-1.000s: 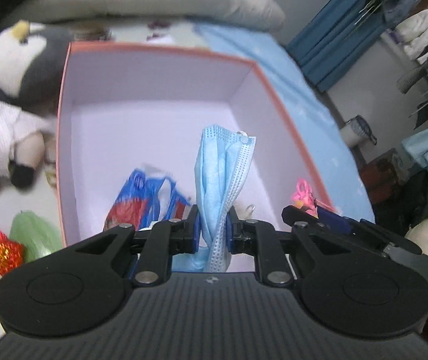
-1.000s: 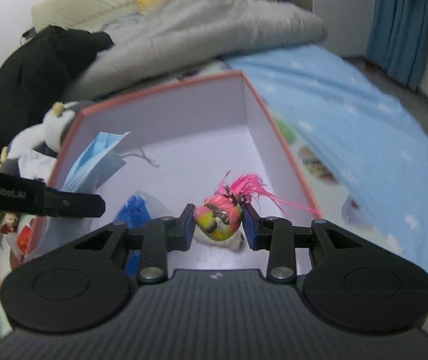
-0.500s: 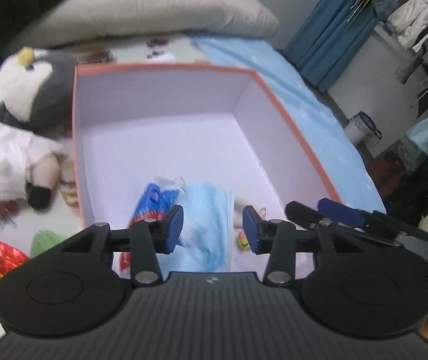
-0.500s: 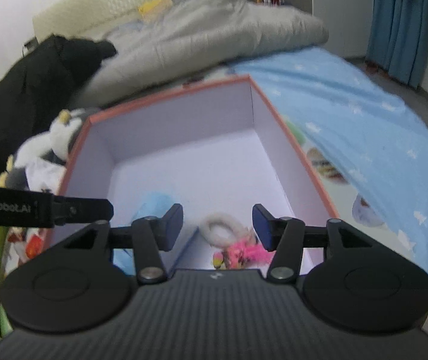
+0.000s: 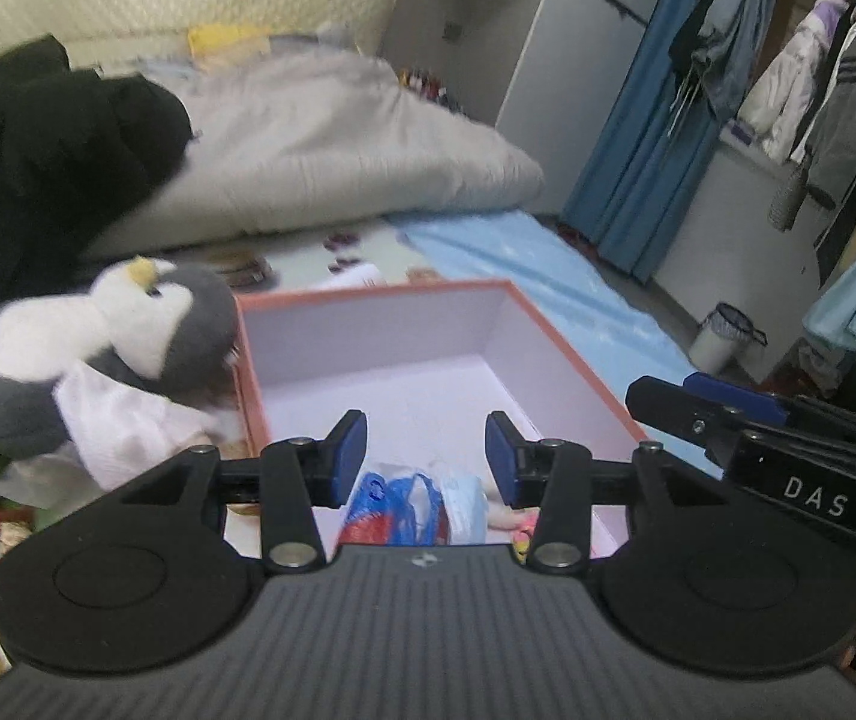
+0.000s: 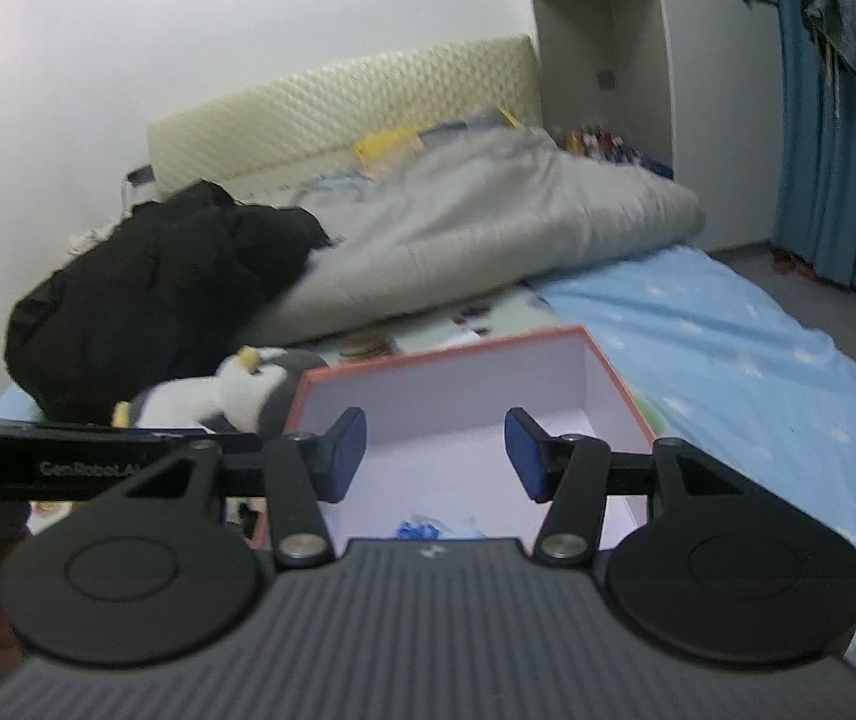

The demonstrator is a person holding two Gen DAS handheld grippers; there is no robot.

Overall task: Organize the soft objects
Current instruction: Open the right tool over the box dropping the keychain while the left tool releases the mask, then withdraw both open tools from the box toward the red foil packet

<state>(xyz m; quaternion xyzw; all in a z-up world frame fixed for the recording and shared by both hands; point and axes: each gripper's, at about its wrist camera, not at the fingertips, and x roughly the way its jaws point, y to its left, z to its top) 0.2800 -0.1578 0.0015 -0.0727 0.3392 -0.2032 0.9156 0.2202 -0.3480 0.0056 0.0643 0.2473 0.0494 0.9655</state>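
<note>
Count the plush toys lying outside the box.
1: the penguin plush lies against the left wall of the box, on another white soft item. More may be hidden below the hand-held gripper.

- The box (image 5: 571, 354) sits on the bed, in front of the big blanket (image 5: 332, 144).
- The toy penguin (image 5: 110, 348) lies just left of the box, touching its wall.
- A plastic bag (image 5: 395, 501) and a face mask (image 5: 463, 507) lie side by side inside the box, at its near end.
- The dark coat (image 6: 152, 294) is piled behind the penguin, left of the blanket.
</note>
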